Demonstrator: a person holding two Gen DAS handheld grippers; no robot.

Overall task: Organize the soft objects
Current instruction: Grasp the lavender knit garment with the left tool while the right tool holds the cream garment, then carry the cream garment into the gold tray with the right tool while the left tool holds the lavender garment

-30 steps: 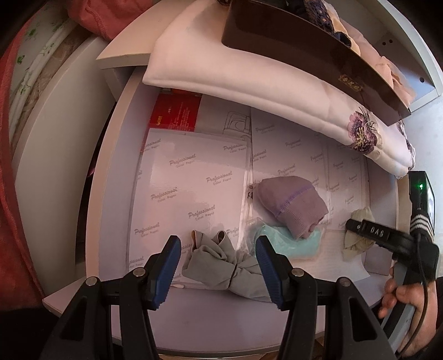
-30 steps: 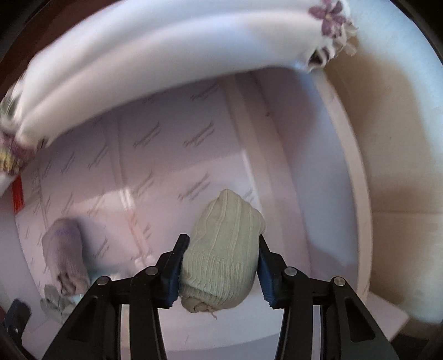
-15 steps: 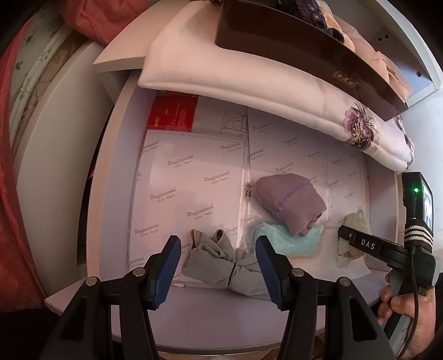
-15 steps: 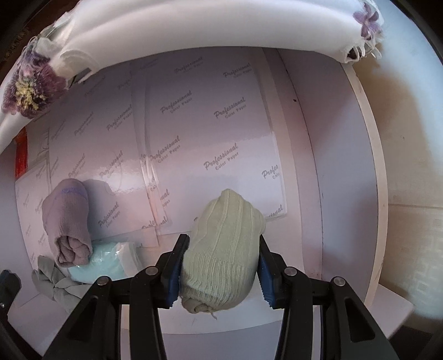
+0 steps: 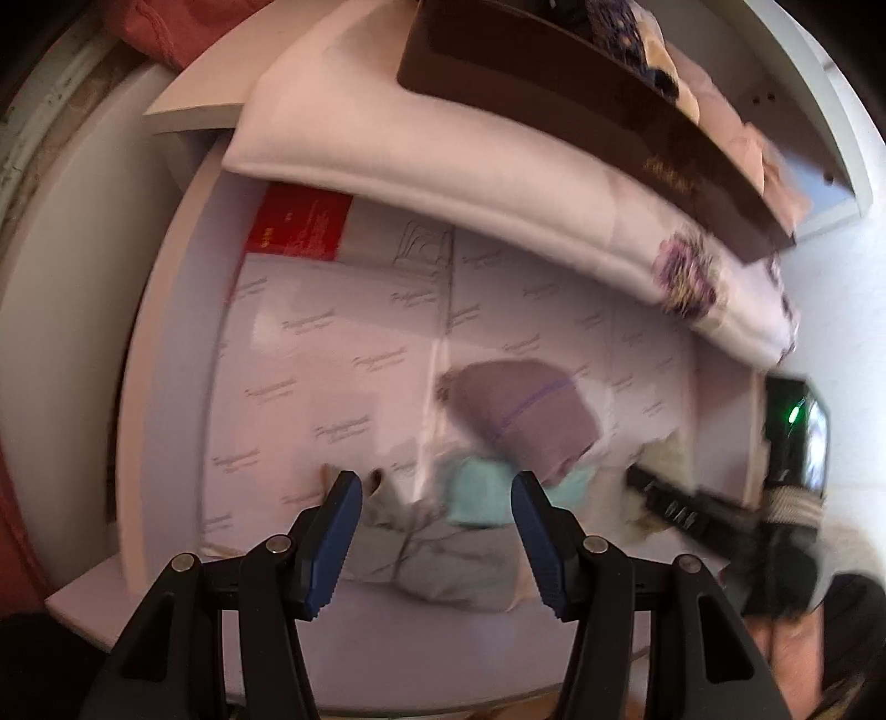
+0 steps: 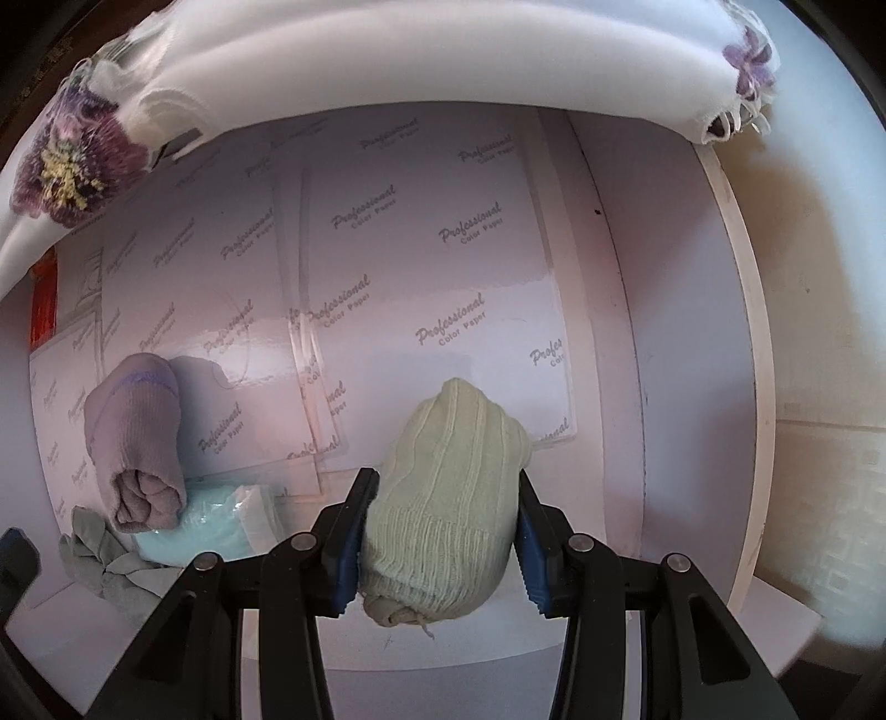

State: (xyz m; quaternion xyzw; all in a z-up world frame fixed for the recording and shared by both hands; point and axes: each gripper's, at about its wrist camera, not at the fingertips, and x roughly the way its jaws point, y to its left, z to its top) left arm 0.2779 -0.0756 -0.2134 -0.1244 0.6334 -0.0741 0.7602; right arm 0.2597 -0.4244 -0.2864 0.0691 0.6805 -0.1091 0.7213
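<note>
A pale green rolled sock [image 6: 443,498] is clamped by the right gripper [image 6: 443,531] near the shelf [image 6: 626,332] front edge, bare paper lying beyond. The left gripper [image 5: 434,531] is held wide open, empty, above the grey cloth [image 5: 437,559].

I count four soft bundles on the shelf [image 6: 620,310]: one pale green knit roll [image 6: 443,498], one purple roll [image 6: 135,443], one grey knotted piece [image 6: 111,559] and one mint packet [image 6: 216,523]. One flowered white cushion [image 6: 387,50] lies above them. Several printed paper sheets [image 6: 432,288] line the shelf; I can't count those exactly.
</note>
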